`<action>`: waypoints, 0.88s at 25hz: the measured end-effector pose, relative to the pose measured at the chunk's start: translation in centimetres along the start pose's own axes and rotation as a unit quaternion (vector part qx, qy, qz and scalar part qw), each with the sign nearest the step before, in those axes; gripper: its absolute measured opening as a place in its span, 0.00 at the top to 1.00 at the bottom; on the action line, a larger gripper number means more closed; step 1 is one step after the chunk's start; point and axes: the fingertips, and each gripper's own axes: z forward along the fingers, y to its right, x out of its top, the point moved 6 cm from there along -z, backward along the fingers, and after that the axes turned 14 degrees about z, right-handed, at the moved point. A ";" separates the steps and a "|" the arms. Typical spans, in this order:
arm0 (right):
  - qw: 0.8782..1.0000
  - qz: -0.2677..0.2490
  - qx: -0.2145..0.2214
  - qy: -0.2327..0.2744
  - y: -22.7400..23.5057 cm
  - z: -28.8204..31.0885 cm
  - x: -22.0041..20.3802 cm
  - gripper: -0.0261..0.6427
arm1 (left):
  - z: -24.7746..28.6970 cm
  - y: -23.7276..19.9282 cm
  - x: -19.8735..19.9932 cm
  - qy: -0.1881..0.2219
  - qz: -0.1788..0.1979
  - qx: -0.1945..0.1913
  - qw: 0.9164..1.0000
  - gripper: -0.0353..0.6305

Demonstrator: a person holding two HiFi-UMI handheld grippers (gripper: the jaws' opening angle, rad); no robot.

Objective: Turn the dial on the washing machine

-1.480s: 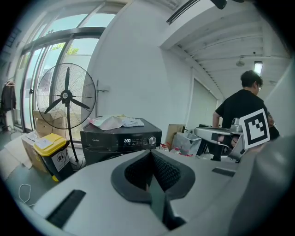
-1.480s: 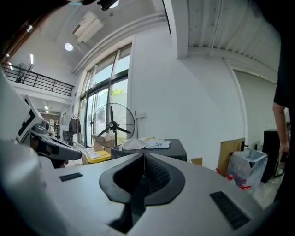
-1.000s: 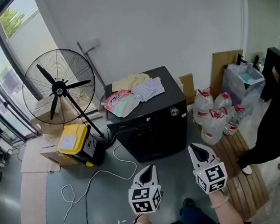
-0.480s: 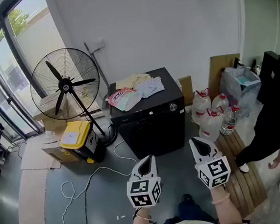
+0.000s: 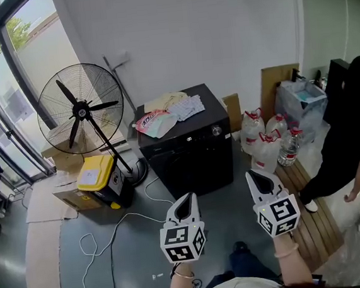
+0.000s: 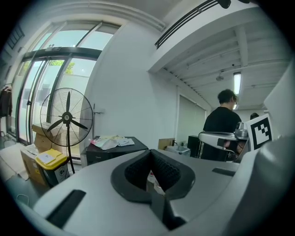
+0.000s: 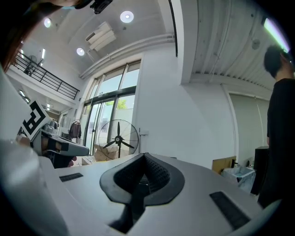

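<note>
The black washing machine (image 5: 190, 155) stands against the white wall, with its silver dial (image 5: 216, 131) at the front's upper right. In the left gripper view the washing machine (image 6: 115, 148) shows beyond the jaws. My left gripper (image 5: 188, 199) and right gripper (image 5: 254, 175) hover side by side over the grey floor, well short of the machine and pointing toward it. Both are shut with nothing between the jaws, as the left gripper (image 6: 150, 154) and the right gripper (image 7: 144, 156) each show in their own views.
Cloths and a pink bag (image 5: 152, 122) lie on the washer's top. A standing fan (image 5: 78, 110) and a yellow box (image 5: 94, 177) are to its left, with a white cable (image 5: 112, 232) on the floor. Water bottles (image 5: 265, 141), a wooden pallet (image 5: 307, 213) and a person in black (image 5: 348, 117) are at the right.
Both grippers have risen a little in the head view and stay shut. The person at the right has shifted position.
</note>
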 end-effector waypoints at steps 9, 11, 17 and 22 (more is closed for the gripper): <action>1.000 0.009 0.003 -0.010 0.2 -0.2 -0.1 0.92 | 0.8 1.1 0.1 0.001 0.010 -0.021 1.000 0.92; 1.000 0.021 0.003 -0.010 0.7 0.0 0.1 0.92 | 1.3 1.0 0.3 0.003 0.011 -0.023 1.000 0.92; 1.000 0.026 0.001 -0.017 1.6 1.2 0.6 0.92 | 3.2 0.1 0.5 0.002 0.013 -0.025 1.000 0.92; 0.999 0.022 -0.002 -0.031 2.3 2.6 0.1 0.92 | 5.1 0.0 0.6 -0.001 0.016 -0.033 0.999 0.92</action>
